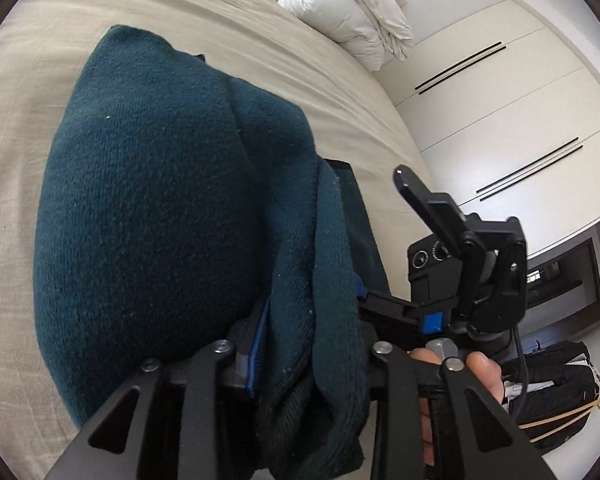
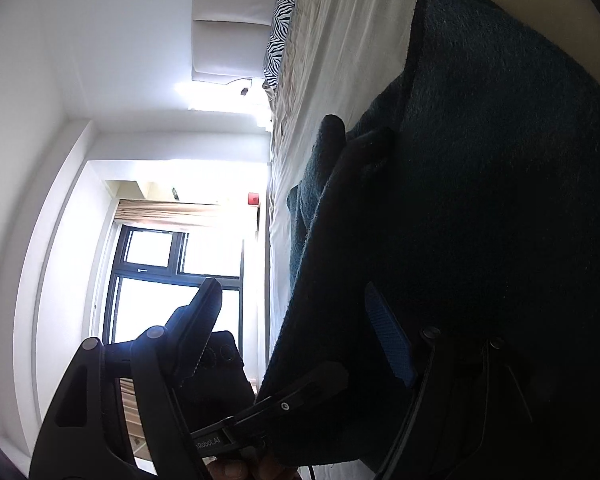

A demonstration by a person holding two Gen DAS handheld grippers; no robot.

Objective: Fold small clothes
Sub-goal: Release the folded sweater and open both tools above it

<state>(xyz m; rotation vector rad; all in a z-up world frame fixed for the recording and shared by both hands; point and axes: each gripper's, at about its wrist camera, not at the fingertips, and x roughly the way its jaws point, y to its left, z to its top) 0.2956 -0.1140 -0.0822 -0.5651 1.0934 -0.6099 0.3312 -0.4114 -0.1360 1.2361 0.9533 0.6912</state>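
**Teal sweater draped over both grippers above the bed**

Left wrist view: the teal knit sweater (image 1: pixel 148 184) hung over the left gripper (image 1: pixel 312 308), above the beige bedsheet (image 1: pixel 40 80). A fold lay between the fingers, one blue pad (image 1: pixel 256 344) showing. Whether they clamped it could not be told. A white duvet (image 1: pixel 340 12) lay beyond.

Right wrist view: the right gripper (image 2: pixel 291 286) stood released, its jaws wide. The sweater covered one finger, and the other was bare before the window (image 2: pixel 172 264).

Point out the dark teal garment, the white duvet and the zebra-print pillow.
dark teal garment (image 1: pixel 148 208), left wrist view, on its broad folded face.
white duvet (image 1: pixel 344 4), left wrist view, on the middle of the bundle.
zebra-print pillow (image 2: pixel 279 36), right wrist view, on its striped face.
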